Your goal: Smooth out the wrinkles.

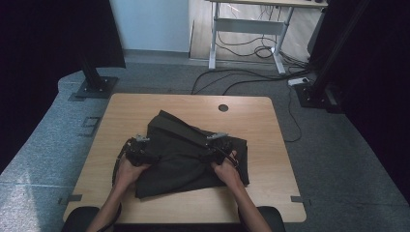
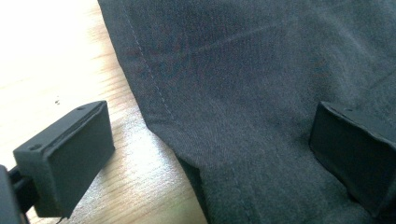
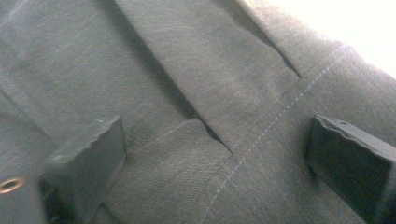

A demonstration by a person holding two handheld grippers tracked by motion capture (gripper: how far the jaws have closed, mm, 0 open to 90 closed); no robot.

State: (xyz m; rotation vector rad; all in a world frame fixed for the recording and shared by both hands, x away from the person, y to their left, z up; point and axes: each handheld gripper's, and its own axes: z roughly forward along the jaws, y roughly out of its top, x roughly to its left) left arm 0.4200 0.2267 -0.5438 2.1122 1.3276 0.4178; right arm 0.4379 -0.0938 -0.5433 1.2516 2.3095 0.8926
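In the left gripper view the left gripper (image 2: 205, 154) has its two black jaws standing wide apart, pressing on nothing. One pad (image 2: 70, 158) hangs over the bare light wooden table (image 2: 51, 70); the other pad (image 2: 355, 154) sits over the dark grey, folded woven-cloth garment (image 2: 261, 93). The garment's stitched edge and a folded corner lie between the jaws, with the cloth flat on the table there.

In the right gripper view the right gripper (image 3: 215, 163) is likewise spread wide, with both pads (image 3: 88, 163) over the garment and clear of the fabric. Between them run a seam of pale stitching (image 3: 261, 140) and the overlapping edge of a fold. Just beside the jaw on the left edge of that view, a small brass-coloured metal eyelet (image 3: 9, 185) is set in the cloth.

From the high view, the left gripper (image 1: 138, 150) lies at the garment's left edge and the right gripper (image 1: 217, 147) over its right part, near the right edge, each held in one of the person's hands, forearms coming in from the near side of the table. The garment (image 1: 183, 159) lies in a loose rumpled fold on the middle of the table (image 1: 261, 193), one flap pointing toward the far side. A small round dark hole in the tabletop (image 1: 223, 108) sits beyond the garment, near the far edge and apart from the cloth.
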